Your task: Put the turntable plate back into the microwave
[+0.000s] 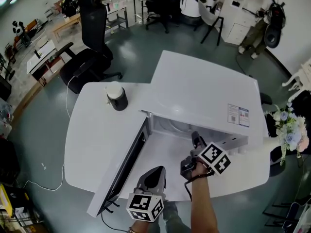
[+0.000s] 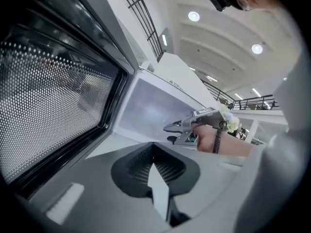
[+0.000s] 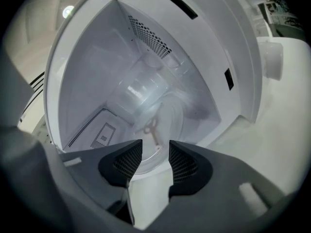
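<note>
White surface (image 1: 92,144) carries a microwave (image 1: 204,91) with its door (image 1: 124,166) swung wide, and a black cup (image 1: 117,97) stands off to one side. The right gripper (image 3: 155,152) points into the cavity, its jaws spread and pinching nothing. The glass plate (image 3: 167,118) lies on the cavity floor just beyond them. The left gripper (image 2: 154,154) hangs beside the door, jaws pressed together and empty.
</note>
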Available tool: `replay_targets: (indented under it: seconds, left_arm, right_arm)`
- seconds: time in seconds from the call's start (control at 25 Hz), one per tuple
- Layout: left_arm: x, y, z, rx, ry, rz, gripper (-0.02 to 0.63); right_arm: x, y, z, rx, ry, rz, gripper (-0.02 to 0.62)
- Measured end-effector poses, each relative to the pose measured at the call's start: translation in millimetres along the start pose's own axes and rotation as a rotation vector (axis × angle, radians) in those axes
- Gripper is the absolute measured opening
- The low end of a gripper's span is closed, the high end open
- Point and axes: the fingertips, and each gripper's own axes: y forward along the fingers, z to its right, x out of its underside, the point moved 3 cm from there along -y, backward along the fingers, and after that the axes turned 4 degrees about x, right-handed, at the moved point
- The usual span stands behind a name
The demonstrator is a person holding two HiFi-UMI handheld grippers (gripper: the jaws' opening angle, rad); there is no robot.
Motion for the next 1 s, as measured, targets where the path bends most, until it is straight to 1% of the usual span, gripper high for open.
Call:
replay_targets:
  seconds: [0.16, 0.32, 0.64, 0.76, 0.92, 1.0]
  left_arm:
    - [-4.6, -0.2, 4.1, -0.002, 0.006, 0.005, 0.0]
    - [-12.4, -2.5, 10.5, -0.005, 0.017, 0.014, 0.0]
    - [-34.0, -6.8, 29.4, 0.0, 0.06, 0.03, 0.0]
    - [-43.1, -8.7, 38.4, 0.002, 0.068, 0.034, 0.0]
    - [-56.7, -12.3, 48.3, -0.001, 0.083, 0.044, 0.0]
    - [-62.6, -15.5, 52.4, -0.003, 0.089, 0.047, 0.0]
  right_arm:
    - [2.3, -7.8, -4.7, -0.004, -0.051, -0.018, 0.158]
    - [4.6, -23.7, -8.7, -0.006, -0.132, -0.025, 0.158]
    - [-3.9, -76.5, -25.8, -0.087, -0.362, 0.013, 0.156]
    - [-6.7, -101.1, -28.9, -0.116, -0.425, 0.023, 0.156]
    - [-9.4, -134.5, -33.6, -0.161, -0.459, 0.041, 0.133]
    - [-9.7, -151.0, -33.6, -0.168, -0.465, 0.051, 0.091]
